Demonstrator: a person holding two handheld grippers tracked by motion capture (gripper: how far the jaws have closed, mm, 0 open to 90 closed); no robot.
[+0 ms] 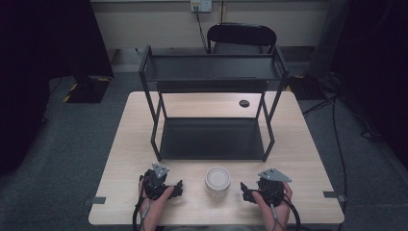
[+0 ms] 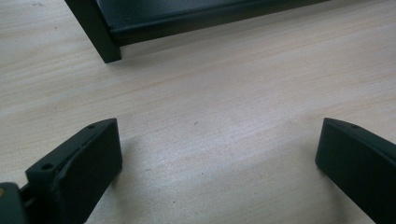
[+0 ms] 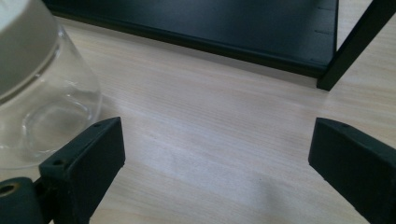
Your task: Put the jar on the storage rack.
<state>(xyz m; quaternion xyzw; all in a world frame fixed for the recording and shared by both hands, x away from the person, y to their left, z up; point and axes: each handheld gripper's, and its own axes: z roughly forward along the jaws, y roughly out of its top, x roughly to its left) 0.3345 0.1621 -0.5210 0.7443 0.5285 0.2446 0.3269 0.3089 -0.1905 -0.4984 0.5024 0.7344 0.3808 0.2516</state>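
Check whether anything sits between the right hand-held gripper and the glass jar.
Nothing visible does. The right hand-held gripper stands open beside the glass jar, with bare table between them.

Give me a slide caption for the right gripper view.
Open right gripper over the wooden table, a clear glass jar beside its left finger, black shelf rack beyond.

A pale wooden table carries a black two-tier metal rack at its middle, a clear glass jar with a white lid near the front edge, and a small dark disc behind.
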